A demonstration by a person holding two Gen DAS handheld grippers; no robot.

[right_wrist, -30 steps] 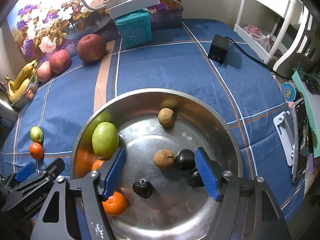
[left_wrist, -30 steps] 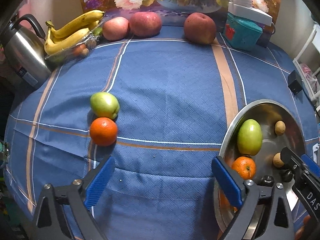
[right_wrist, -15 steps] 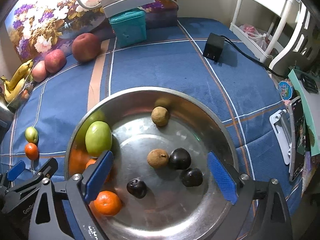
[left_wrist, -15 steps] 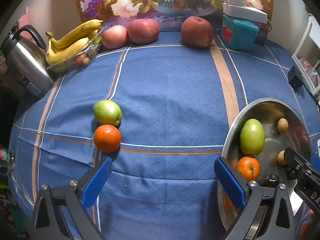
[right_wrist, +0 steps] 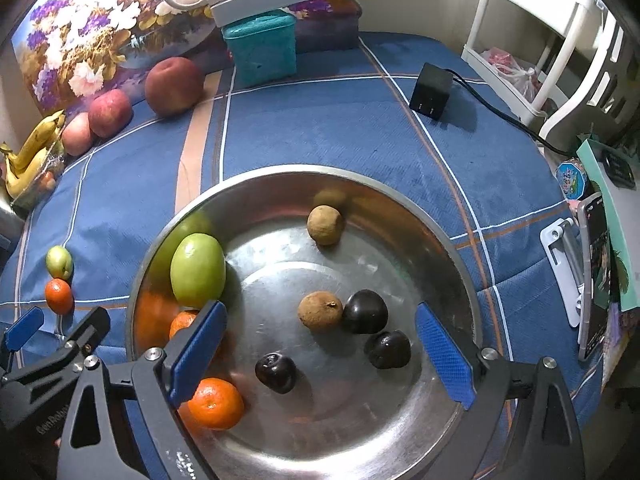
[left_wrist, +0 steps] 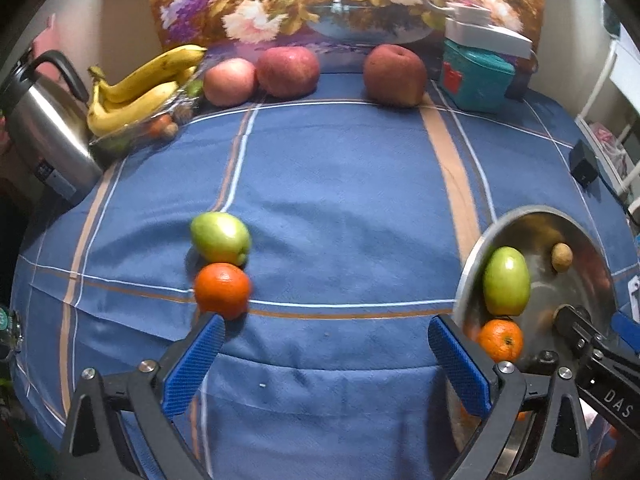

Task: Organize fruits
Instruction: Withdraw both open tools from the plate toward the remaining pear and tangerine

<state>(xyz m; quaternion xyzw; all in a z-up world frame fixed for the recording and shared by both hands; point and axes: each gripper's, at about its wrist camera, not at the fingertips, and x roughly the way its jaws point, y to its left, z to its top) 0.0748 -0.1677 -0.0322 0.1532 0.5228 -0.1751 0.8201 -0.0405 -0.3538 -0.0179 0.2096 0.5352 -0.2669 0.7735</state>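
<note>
The left hand-held gripper (left_wrist: 324, 354) hangs wide open and empty over the blue cloth on the counter (left_wrist: 344, 184). The loose orange (left_wrist: 222, 290) sits just ahead of its left fingertip, touching the green fruit (left_wrist: 220, 239) behind it, the pair lined up front to back and lying left of the gripper's centre line. I reckon the left is plainly the nearer one. The right hand-held gripper (right_wrist: 320, 356), also spread wide and holding nothing, hovers over the steel bowl (right_wrist: 448, 240), where the other fruits already lie.
</note>
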